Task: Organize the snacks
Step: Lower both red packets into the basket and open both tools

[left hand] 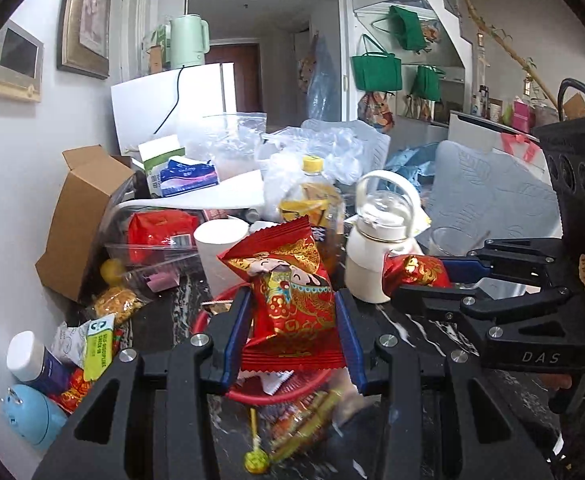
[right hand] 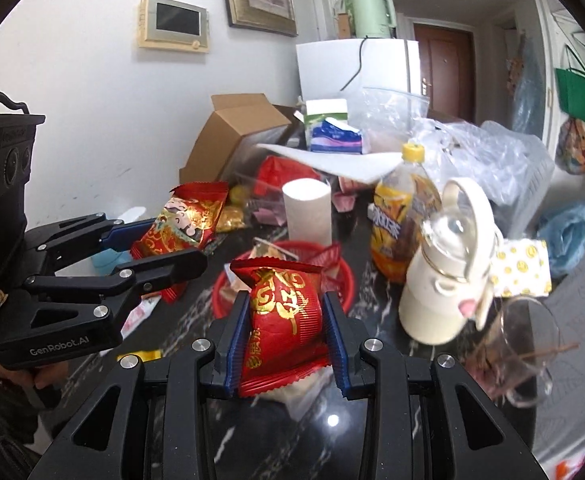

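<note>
My left gripper (left hand: 290,312) is shut on a red snack packet with a cartoon figure (left hand: 288,292), held up above the red basket (left hand: 284,394). In the right wrist view the same left gripper (right hand: 164,248) shows at the left with that packet (right hand: 180,220). My right gripper (right hand: 286,328) is shut on a red packet with gold characters (right hand: 284,320), above the red basket (right hand: 342,284). From the left wrist view the right gripper (left hand: 416,280) comes in from the right with its packet (left hand: 414,270). More wrapped snacks lie in the basket.
On the dark marble table (right hand: 276,432) stand a cream bottle (right hand: 440,280), an orange drink bottle (right hand: 400,216), a white paper roll (right hand: 307,210), a glass mug (right hand: 520,344) and a clear box of snacks (left hand: 156,240). A cardboard box (left hand: 80,216) leans by the wall.
</note>
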Demonstrator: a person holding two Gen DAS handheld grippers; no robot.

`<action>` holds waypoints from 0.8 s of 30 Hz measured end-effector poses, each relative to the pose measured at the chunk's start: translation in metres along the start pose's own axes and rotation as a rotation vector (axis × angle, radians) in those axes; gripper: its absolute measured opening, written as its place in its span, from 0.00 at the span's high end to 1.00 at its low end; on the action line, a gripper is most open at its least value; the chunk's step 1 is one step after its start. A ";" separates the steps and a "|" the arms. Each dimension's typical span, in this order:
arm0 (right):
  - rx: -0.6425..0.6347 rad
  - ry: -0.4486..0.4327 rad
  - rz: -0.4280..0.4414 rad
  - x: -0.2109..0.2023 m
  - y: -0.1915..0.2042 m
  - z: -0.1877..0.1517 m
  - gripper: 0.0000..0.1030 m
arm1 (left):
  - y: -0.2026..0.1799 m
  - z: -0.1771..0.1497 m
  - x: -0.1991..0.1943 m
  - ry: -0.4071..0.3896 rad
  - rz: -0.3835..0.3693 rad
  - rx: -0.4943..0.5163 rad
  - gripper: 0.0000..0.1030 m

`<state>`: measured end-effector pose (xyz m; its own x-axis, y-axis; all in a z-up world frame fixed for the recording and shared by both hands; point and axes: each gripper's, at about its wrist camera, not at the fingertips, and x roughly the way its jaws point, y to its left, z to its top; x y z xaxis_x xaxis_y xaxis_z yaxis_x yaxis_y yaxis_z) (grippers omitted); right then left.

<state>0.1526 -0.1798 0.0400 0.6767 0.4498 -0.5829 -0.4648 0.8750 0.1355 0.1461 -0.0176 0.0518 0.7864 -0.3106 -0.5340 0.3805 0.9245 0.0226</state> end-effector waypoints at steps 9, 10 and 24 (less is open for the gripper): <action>-0.001 0.003 0.033 0.049 -0.011 0.010 0.66 | 0.025 -0.009 0.050 0.069 0.005 -0.033 0.60; 0.002 0.010 0.041 0.055 -0.013 0.008 0.66 | 0.026 -0.012 0.055 0.084 0.002 -0.033 0.60; 0.026 0.173 0.139 0.125 -0.027 -0.022 0.65 | 0.039 -0.054 0.120 0.271 -0.033 -0.060 0.60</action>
<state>0.2374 -0.1505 -0.0539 0.4983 0.5307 -0.6856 -0.5302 0.8122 0.2434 0.2295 -0.0072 -0.0569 0.6118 -0.2779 -0.7405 0.3681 0.9287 -0.0444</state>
